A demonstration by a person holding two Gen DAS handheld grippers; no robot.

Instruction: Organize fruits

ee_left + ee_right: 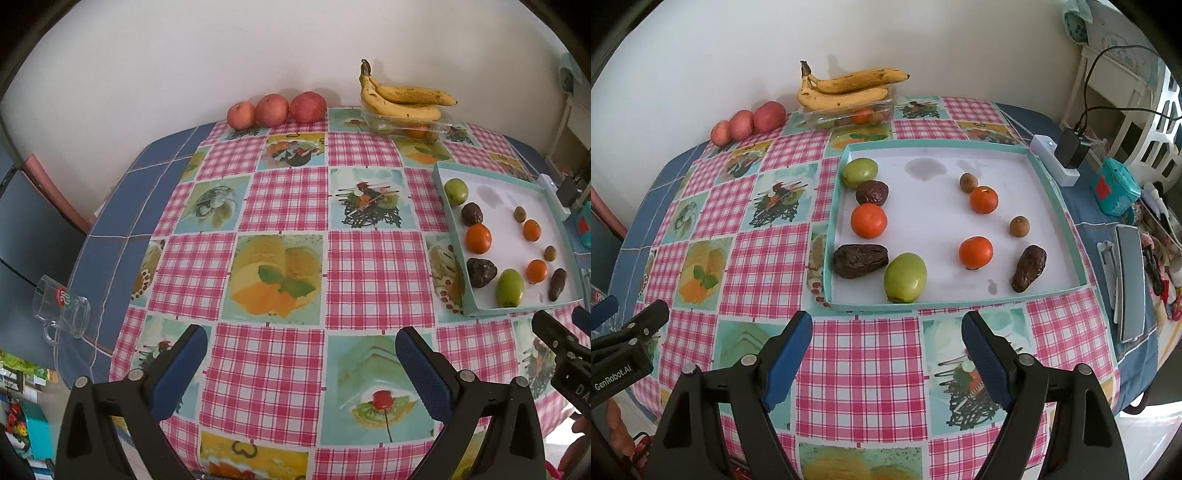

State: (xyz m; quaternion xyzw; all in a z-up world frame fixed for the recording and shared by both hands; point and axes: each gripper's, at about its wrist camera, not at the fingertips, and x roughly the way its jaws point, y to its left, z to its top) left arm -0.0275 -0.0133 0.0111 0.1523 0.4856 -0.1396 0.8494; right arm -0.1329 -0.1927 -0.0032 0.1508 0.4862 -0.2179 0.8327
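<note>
Fruits lie in three groups on the bench: a shallow white tray with a teal rim [1057, 206] near the right edge holds two green oval fruits [905, 277], three small orange mandarins [868, 220], three wrinkled dark brown dates [860, 260] and two small round brown fruits [1019, 226]; a clear plastic box [827, 119] against the wall at the far edge carries two spotted yellow bananas [846, 90] on top and a few small fruits inside; three red apples [753, 120] sit in a row along the same far edge, toward the left. In the tray the kinds are mixed, one loose column down its left side and a scatter toward its right, each piece apart from its neighbour or only just touching. The right tongs [887, 334] hang with their blue-padded fingers wide apart and empty, above the checked pink oilcloth [864, 365] just short of the tray's near rim; the left tongs [301, 345] stand likewise parted and empty over the middle of the bench. This fits either a sorting under way, with kinds yet to be grouped, or a layout already set as wanted; the pictures do not settle which. Any grasp here would call for a soft closing on the round fruit, which could roll on the smooth tray floor. A clear glass mug [61, 308] lies at the left edge.
</note>
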